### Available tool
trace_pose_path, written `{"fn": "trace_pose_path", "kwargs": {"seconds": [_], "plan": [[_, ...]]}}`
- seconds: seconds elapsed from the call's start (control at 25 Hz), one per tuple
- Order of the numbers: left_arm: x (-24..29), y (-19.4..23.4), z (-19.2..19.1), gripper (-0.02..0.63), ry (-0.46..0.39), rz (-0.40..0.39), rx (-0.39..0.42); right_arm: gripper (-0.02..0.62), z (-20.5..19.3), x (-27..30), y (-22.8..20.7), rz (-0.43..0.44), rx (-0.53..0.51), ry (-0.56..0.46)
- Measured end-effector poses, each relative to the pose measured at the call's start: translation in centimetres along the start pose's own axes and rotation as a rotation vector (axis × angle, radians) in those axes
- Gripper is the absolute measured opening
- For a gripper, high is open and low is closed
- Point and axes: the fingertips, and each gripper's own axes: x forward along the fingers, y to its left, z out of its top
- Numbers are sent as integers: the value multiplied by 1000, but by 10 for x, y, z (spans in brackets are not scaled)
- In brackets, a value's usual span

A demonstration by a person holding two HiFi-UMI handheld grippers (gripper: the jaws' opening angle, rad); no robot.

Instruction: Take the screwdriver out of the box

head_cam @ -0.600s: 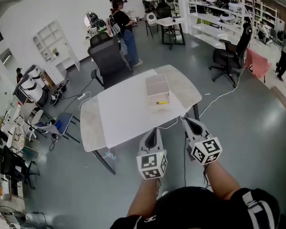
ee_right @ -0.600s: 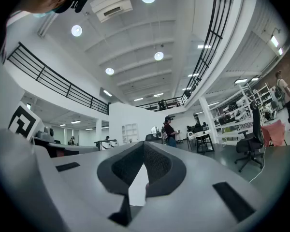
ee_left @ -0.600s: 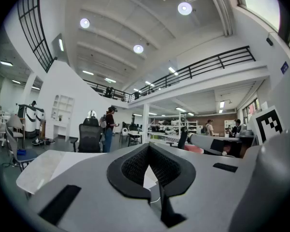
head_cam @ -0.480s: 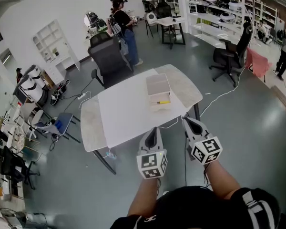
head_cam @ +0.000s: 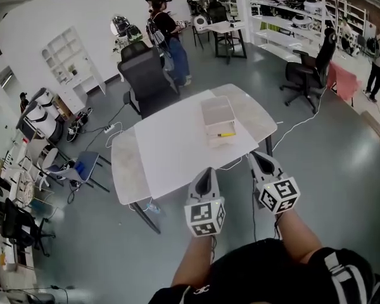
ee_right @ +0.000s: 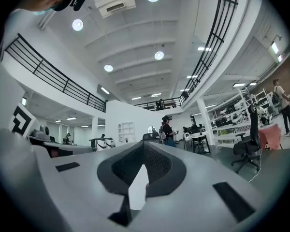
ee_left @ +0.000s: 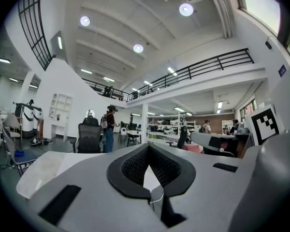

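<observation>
Yellow screwdriver (head_cam: 226,134) lies in the open box (head_cam: 218,114) on the desk (head_cam: 171,151), ahead of both grippers. It is nearer the right gripper (head_cam: 259,160) than the left gripper (head_cam: 206,173). Both are closed on nothing. Reaching seems not yet begun; next, one must open and go forward. Only the head view shows the screwdriver.

Left tool (head_cam: 206,171) and right tool (head_cam: 259,158) hover, jaws together.
</observation>
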Motion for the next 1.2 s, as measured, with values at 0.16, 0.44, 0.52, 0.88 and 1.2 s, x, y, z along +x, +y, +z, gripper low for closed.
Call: {"fn": "trace_pose_path", "kwargs": {"seconds": [0.16,0.44,0.52,0.88,1.2], "plan": [[-2,14,-8,8,12,-10,-10,14,-5,6,5,-18,7,5],[19,36,-14,8,26,-1,-13,14,-16,34,4,-16,-13,12],[33,38,-11,8,25,-1,-11,14,-13,46,-4,-16,-19,9],[123,51,-14,8,37,22,14,14,-23,120,-64,13,-11,2],[214,59,-10,8,47,40,11,14,-25,191,-127,41,-11,22]]}}
